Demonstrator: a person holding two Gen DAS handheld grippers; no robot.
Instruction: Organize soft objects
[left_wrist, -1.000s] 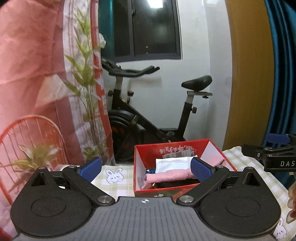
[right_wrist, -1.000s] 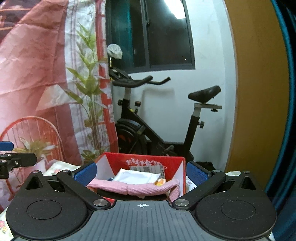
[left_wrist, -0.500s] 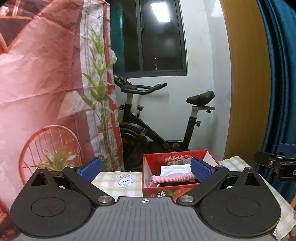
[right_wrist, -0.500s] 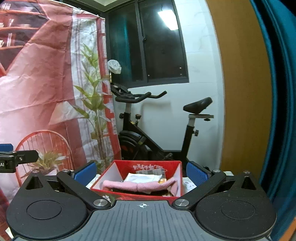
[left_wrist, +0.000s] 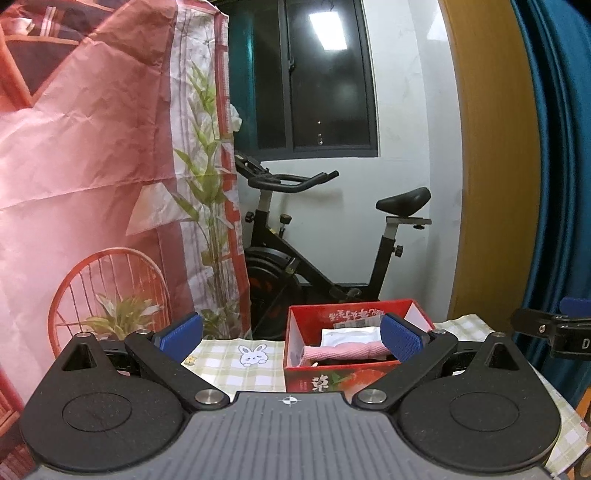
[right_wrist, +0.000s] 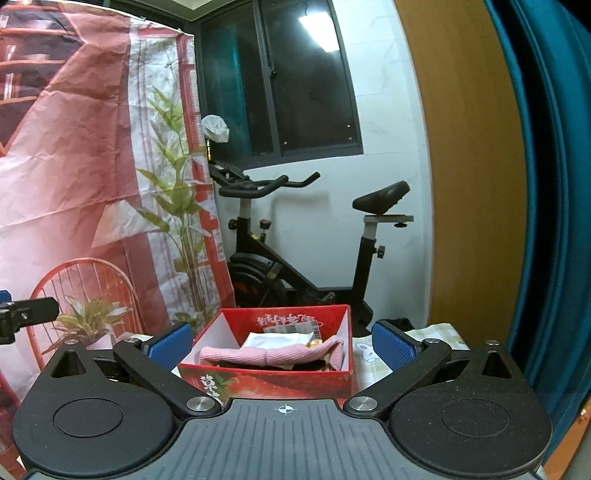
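Checked tablecloth (left_wrist: 236, 365) before exercise bike (left_wrist: 314, 236)

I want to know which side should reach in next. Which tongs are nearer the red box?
Right, though only slightly. The right tongs face the red box squarely; the left tongs sit back, off to its left.

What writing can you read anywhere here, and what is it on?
"D": white letter on the black right tool at the edge of the left view; the rest is cut off.
"草": white character on the red cardboard box front.
White characters inside the box's back wall: too blurred.
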